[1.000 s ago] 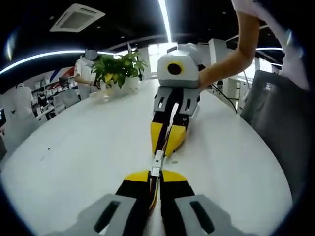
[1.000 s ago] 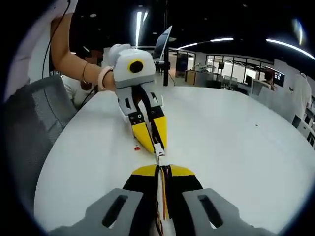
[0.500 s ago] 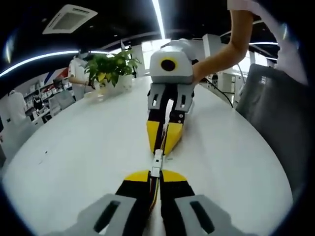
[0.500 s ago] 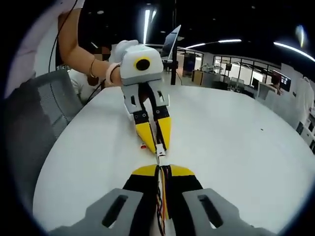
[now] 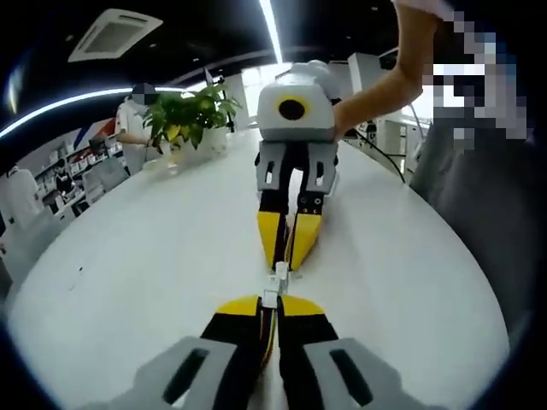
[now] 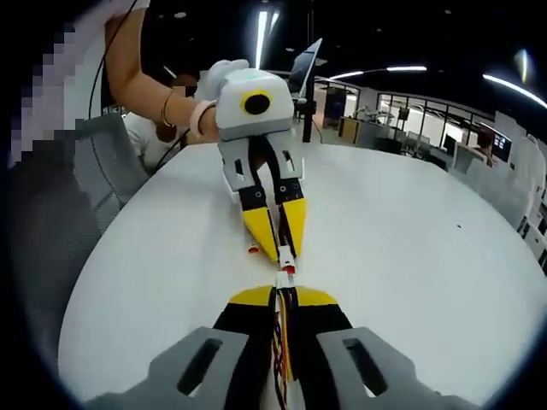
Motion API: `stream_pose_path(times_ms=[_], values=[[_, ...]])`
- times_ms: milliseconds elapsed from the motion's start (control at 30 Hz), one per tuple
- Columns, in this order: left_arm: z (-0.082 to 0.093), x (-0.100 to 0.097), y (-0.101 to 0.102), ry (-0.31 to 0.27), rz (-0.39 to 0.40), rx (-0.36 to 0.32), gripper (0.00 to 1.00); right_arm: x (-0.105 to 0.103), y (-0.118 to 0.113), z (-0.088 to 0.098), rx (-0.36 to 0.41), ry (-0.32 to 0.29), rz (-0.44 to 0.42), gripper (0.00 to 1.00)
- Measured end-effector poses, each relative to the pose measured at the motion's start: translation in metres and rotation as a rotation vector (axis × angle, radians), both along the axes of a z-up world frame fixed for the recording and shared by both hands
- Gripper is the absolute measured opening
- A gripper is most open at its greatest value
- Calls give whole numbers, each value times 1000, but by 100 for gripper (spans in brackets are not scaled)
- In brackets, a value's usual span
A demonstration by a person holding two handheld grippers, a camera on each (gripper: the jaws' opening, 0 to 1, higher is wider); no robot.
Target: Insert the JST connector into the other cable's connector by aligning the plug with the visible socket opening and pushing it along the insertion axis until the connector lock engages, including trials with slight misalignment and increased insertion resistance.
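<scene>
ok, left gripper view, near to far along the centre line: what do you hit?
Left gripper shut on its cable → white connector at its fingers → right gripper, yellow fingers pointing back at it → person's hand behind that gripper. The potted plant stands far off to the left on the white table.

No legible text, label, brand, number or sign in either view. Grippers, connectors and table bear no readable marking; background signage too blurred and small to make out.
</scene>
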State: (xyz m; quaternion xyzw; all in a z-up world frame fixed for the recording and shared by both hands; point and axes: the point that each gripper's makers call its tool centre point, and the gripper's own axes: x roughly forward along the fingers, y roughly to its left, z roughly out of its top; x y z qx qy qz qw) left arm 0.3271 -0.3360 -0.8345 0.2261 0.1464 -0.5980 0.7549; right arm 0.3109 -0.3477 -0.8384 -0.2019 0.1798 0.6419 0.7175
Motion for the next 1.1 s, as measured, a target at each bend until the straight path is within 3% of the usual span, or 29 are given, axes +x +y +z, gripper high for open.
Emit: stream_pose_path(times_ms=[333,667,1100], values=[[-9,-7,-1,-33,-47,73,0,1,0,-1,-1,12,-12,4],[-1,-2,-2,-29,-19,40,0,1,-2,-1,-7,10,-18,4],[-5,-5,-2,-35,-48,81,0,1,-3,1,-10,17,-23,4]])
